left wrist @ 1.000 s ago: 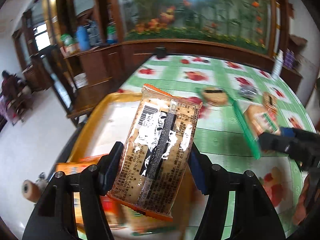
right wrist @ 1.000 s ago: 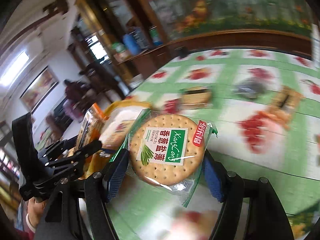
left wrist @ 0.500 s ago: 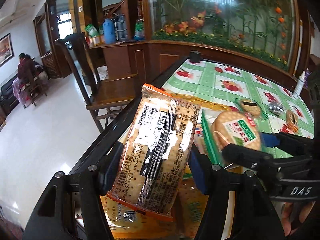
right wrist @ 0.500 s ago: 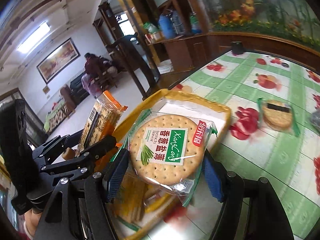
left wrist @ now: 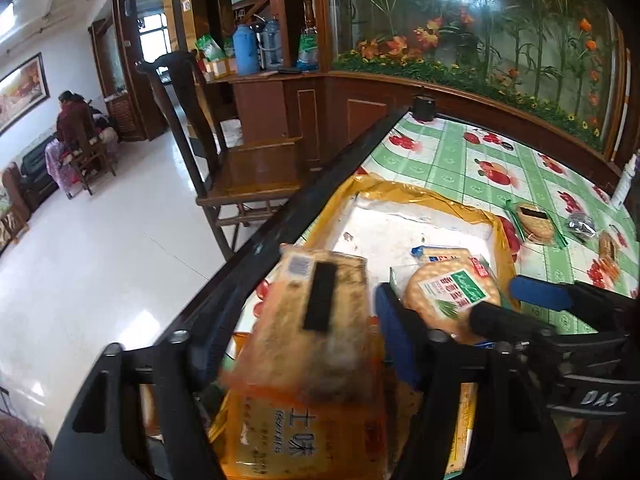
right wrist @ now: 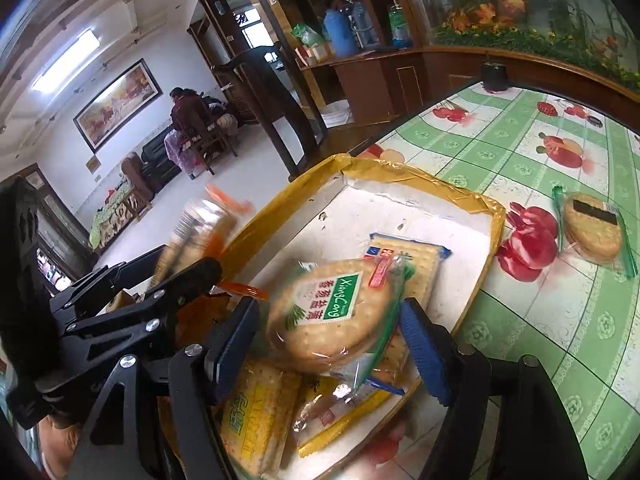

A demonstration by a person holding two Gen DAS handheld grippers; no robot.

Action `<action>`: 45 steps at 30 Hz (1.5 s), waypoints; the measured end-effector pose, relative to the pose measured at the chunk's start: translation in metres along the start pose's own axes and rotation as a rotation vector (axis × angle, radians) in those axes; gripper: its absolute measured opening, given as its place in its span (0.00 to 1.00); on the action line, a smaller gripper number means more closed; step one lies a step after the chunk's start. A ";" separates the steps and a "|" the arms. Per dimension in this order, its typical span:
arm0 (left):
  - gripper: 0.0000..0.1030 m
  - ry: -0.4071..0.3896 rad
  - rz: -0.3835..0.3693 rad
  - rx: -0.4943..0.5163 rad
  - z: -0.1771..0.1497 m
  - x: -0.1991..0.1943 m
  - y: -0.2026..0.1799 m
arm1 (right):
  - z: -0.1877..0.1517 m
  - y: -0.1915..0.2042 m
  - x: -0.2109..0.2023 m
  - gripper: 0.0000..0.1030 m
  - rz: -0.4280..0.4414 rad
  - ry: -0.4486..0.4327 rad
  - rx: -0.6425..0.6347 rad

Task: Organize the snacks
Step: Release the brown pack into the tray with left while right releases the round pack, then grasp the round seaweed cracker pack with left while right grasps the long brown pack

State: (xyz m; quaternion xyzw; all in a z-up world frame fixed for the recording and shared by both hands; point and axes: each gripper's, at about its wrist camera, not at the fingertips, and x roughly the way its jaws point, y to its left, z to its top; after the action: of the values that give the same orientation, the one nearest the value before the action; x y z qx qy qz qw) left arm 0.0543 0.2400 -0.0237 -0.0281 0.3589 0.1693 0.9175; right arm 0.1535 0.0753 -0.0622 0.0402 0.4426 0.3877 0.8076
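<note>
A rectangular cracker pack with orange ends [left wrist: 316,320] hangs blurred and tilted between the jaws of my left gripper [left wrist: 304,340], which are opening; the pads stand clear of it. It is over the near end of the yellow-rimmed white tray [left wrist: 400,196]. My right gripper [right wrist: 328,340] is also opening. The round green-label cracker pack [right wrist: 332,312] sits tilted between its blue pads, loose from the left one, above packs lying in the tray [right wrist: 400,172]. In the left wrist view, the right gripper [left wrist: 500,300] is just right of mine.
A blue-edged cracker pack [right wrist: 408,256] and yellow packs [right wrist: 256,412] lie in the tray. Another round cracker pack [right wrist: 592,228] and small snacks [left wrist: 580,226] sit on the green fruit-print tablecloth. A wooden chair [left wrist: 248,168] stands past the table's dark edge [left wrist: 280,232].
Both grippers came over the tray and stopped. The left jaws widened and the rectangular pack tipped forward and dropped. The round pack tilted and slipped lower between the right pads.
</note>
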 end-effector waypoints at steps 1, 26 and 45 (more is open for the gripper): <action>0.82 -0.009 0.013 0.002 0.000 -0.003 -0.001 | -0.001 -0.002 -0.004 0.72 -0.002 -0.007 0.004; 0.81 -0.021 -0.189 0.237 0.008 -0.042 -0.151 | -0.122 -0.171 -0.195 0.81 -0.286 -0.190 0.388; 0.81 0.090 -0.180 0.425 0.068 0.061 -0.274 | -0.060 -0.254 -0.197 0.90 -0.545 -0.162 0.508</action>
State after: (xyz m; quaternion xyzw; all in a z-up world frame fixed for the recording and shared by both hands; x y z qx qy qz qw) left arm 0.2312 0.0117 -0.0337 0.1264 0.4231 0.0058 0.8972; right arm 0.1979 -0.2484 -0.0677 0.1506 0.4539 0.0321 0.8777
